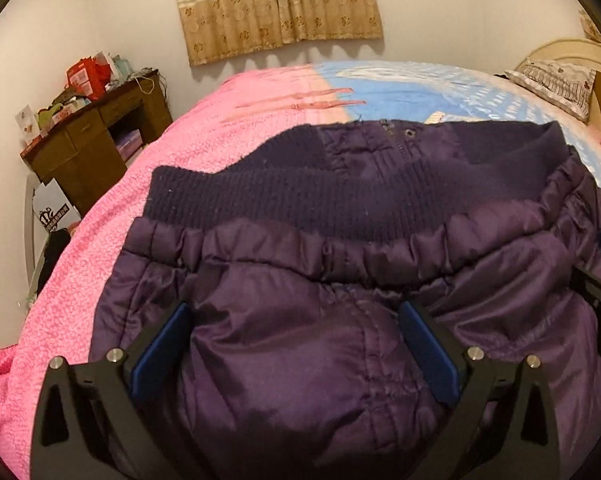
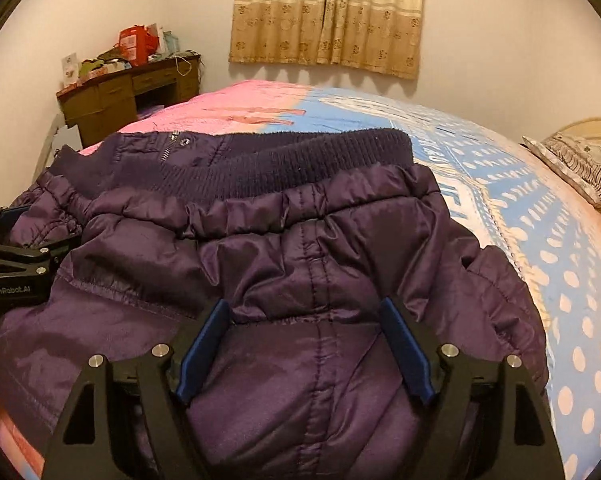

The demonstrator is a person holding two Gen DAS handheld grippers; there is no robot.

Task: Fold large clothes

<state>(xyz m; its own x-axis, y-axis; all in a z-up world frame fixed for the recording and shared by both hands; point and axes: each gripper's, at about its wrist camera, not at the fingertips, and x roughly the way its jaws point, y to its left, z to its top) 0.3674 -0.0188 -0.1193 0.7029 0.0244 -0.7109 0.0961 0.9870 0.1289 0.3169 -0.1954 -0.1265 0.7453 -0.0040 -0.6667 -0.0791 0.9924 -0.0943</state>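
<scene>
Left wrist: one purple jacket (image 1: 300, 340)

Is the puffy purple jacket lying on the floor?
No, the shiny purple padded jacket lies spread on top of the bed's pink and blue blanket, with the wooden desk standing beyond it.

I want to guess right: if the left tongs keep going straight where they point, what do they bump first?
Most likely the purple padded jacket. The left tongs stand open right over its shiny fabric, well before the ribbed hem band.
</scene>
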